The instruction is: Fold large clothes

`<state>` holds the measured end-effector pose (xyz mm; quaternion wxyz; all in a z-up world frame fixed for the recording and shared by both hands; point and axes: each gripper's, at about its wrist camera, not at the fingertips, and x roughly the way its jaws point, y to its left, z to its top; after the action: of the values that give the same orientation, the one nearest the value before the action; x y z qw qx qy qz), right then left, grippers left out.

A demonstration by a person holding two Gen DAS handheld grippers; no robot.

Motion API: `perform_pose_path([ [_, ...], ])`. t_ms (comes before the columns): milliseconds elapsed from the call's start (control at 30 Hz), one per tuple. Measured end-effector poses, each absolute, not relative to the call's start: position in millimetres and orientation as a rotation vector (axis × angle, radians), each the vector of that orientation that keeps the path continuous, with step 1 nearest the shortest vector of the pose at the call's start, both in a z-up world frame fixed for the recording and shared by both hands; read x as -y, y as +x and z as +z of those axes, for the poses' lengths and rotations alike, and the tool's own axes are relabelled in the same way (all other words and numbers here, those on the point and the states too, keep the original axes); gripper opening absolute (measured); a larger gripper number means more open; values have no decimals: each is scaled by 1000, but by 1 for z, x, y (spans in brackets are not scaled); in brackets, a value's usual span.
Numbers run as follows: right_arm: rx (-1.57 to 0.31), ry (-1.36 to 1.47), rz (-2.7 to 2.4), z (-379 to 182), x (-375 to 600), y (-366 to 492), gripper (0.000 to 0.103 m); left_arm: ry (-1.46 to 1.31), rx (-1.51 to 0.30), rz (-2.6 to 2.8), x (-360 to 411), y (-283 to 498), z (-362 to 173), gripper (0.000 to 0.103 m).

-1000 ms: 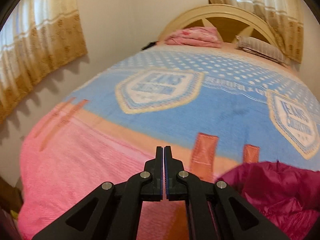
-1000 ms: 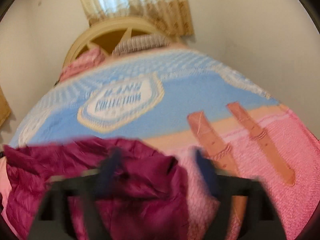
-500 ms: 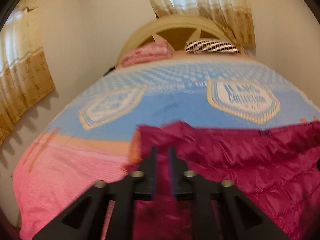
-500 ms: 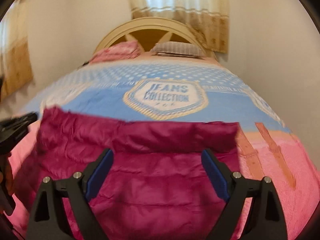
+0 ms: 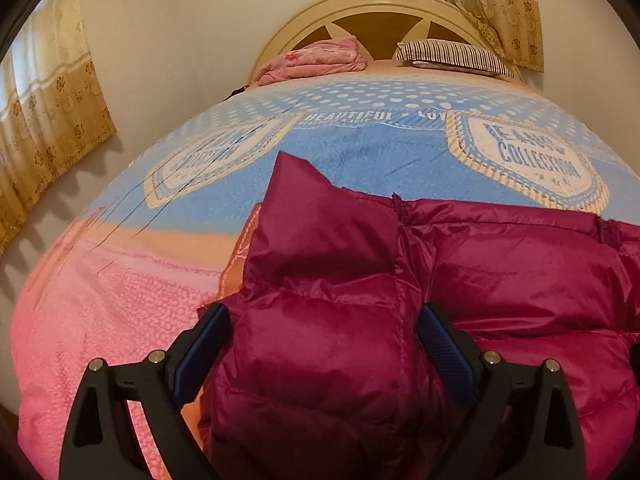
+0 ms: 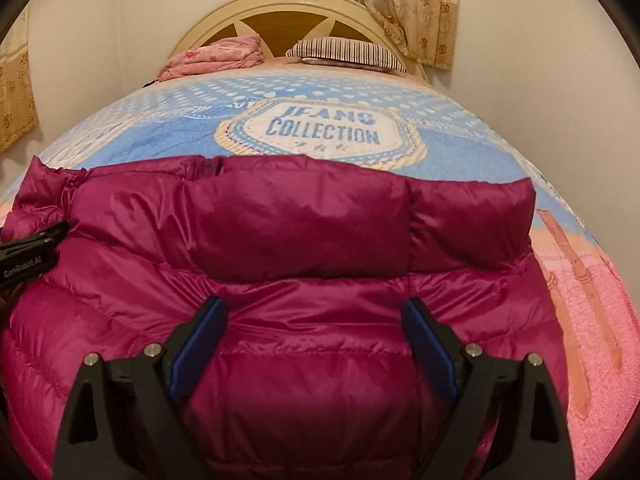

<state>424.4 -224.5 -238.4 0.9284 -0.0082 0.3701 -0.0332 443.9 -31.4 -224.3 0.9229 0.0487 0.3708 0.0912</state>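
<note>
Jaws of left gripper (image 5: 324, 344), shut a second ago, now gape like right gripper (image 6: 316, 340) over glossy quilted magenta jacket (image 6: 280, 264).

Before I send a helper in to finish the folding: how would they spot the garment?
On the bed with the cream arched headboard, look at the near, pink end of the blue-and-pink blanket. The magenta puffer jacket lies there: shiny, quilted, darker than everything around it.

Room beyond the jacket (image 6: 304, 264)
Bare blanket (image 5: 360, 152) ahead up to pillow (image 5: 452, 54) and folded quilt (image 5: 316, 62) near headboard (image 6: 280, 12).
</note>
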Motion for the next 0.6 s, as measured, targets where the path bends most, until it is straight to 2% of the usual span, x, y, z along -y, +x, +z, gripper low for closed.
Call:
perform_pose_path([
  [300, -795, -6, -77, -248, 224, 429, 92, 126, -817, 202, 35, 457, -236, 102],
  [600, -832, -13, -86, -254, 223, 436, 94, 136, -850, 207, 37, 461, -242, 102],
])
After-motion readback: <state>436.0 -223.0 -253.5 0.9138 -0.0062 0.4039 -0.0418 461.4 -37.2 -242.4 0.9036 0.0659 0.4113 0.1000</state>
